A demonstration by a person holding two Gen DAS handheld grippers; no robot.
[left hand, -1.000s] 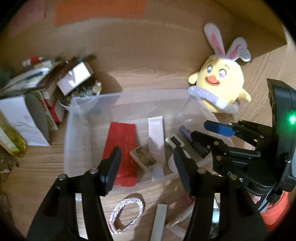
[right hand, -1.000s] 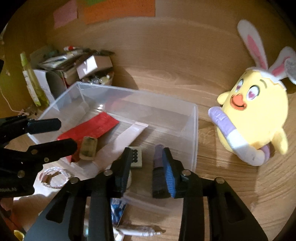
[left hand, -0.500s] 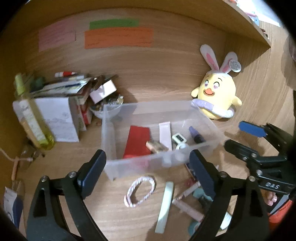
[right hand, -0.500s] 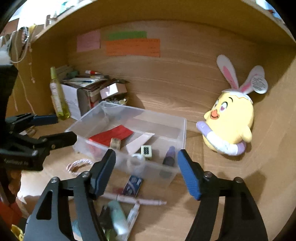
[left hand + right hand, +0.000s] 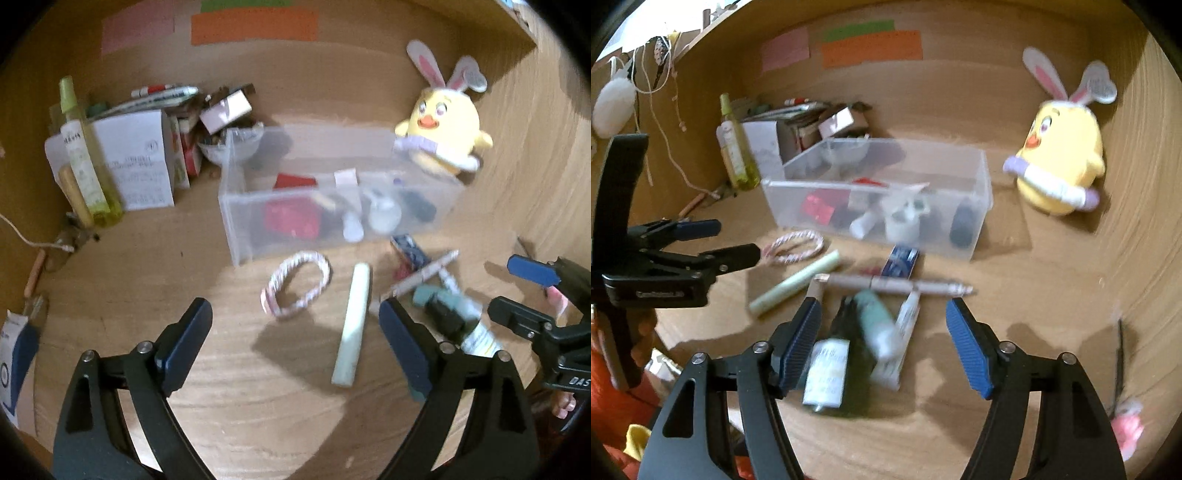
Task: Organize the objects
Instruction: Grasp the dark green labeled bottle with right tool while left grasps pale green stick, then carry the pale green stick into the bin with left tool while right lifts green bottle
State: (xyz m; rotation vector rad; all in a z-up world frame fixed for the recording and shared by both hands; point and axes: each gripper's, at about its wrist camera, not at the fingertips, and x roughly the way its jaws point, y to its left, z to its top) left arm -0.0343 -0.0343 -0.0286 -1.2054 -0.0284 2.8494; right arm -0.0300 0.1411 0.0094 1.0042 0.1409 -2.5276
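Between spread fingers of empty right claw (image 5: 882,332): tube pile (image 5: 864,339); left claw (image 5: 295,332) gaping over braided ring (image 5: 297,282).

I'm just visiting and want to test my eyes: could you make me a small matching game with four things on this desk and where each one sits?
Things:
1. braided bracelet
2. chick plush
3. yellow spray bottle
4. red packet

Places:
A. inside the clear bin
B. right of the bin
C. left of the bin, by the boxes
D. on the desk before the bin

Pairs: 1-D, 2-B, 3-C, 4-A
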